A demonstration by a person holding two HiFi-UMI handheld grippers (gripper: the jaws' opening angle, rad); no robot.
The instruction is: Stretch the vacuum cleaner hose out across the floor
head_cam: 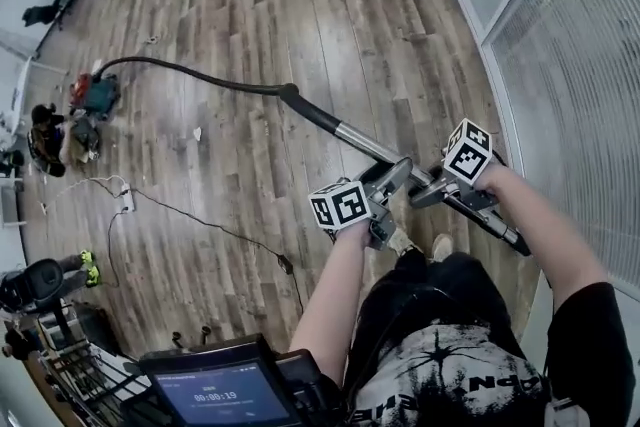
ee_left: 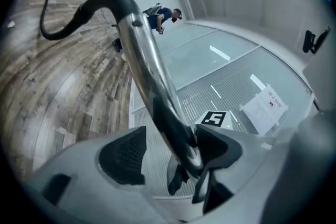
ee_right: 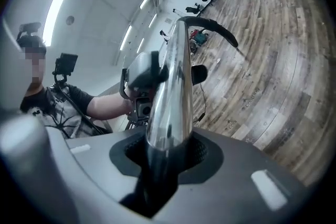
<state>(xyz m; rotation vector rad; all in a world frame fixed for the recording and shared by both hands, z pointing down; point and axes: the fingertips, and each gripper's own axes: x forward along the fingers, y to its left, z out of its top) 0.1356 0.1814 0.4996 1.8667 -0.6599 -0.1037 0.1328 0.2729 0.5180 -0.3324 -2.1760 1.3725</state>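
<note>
A red and teal vacuum cleaner (head_cam: 95,95) sits on the wooden floor at the left. Its black hose (head_cam: 190,73) curves right to a chrome wand (head_cam: 360,143) held above the floor. My left gripper (head_cam: 388,183) straddles the wand (ee_left: 152,76) with its jaws open. The left pad (ee_left: 126,155) stands clear of the tube and the other pad (ee_left: 218,147) lies against it. My right gripper (head_cam: 432,187) is shut on the wand (ee_right: 170,92) further down, and both pads (ee_right: 202,152) press on the chrome tube.
A thin cable (head_cam: 200,220) and a power strip (head_cam: 128,200) lie on the floor at the left. A frosted glass wall (head_cam: 570,45) runs along the right. Bags and gear (head_cam: 45,140) sit by the left wall. A screen (head_cam: 220,395) is at the bottom.
</note>
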